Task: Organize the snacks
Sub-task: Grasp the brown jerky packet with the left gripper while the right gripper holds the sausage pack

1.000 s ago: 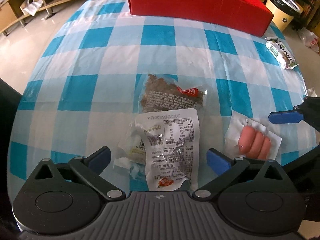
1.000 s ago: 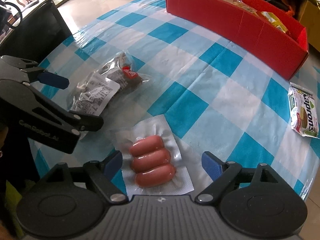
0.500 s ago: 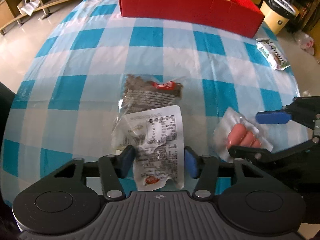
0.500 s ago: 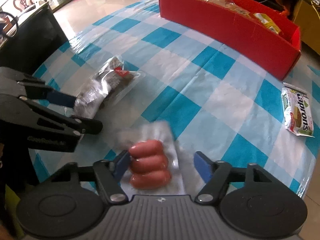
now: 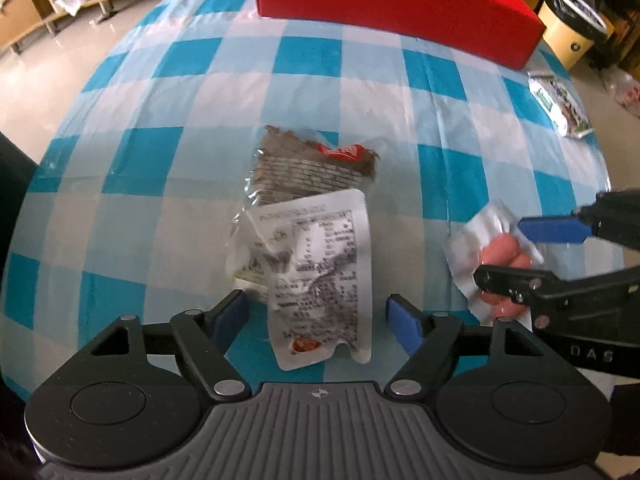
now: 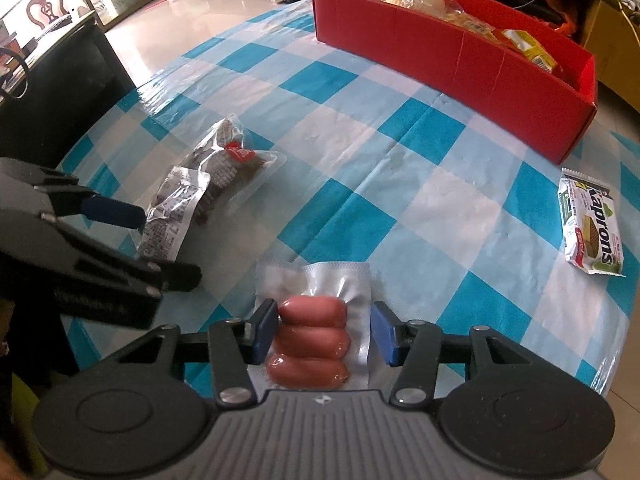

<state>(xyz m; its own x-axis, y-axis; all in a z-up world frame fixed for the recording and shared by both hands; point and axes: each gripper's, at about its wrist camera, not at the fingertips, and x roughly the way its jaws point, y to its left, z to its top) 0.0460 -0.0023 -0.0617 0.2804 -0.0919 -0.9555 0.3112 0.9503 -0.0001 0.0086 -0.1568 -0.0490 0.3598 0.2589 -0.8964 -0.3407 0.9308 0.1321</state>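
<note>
A white printed pouch (image 5: pixel 320 264) lies on the checked tablecloth, partly over a clear pack of dark snack (image 5: pixel 312 168). My left gripper (image 5: pixel 318 316) straddles the pouch's near end. Its jaws are opening, and both blue pads stand clear of the pouch's sides. A vacuum pack of three pink sausages (image 6: pixel 312 336) sits between the pads of my right gripper (image 6: pixel 324 332). Those jaws are closing, and the pads press the pack so its film buckles upward. In the left wrist view the right gripper (image 5: pixel 500 254) holds the crumpled sausage pack (image 5: pixel 468 248).
A long red box (image 6: pixel 440 52) with several snacks inside stands at the far side of the table. A green and white wafer pack (image 6: pixel 592 228) lies near the right edge. A dark cabinet (image 6: pixel 60 92) stands left of the table, low shelves beyond.
The left jaws narrowed around the white pouch, then spread again. The right jaws closed in on the sausage pack, and its film has crumpled between the pads.
</note>
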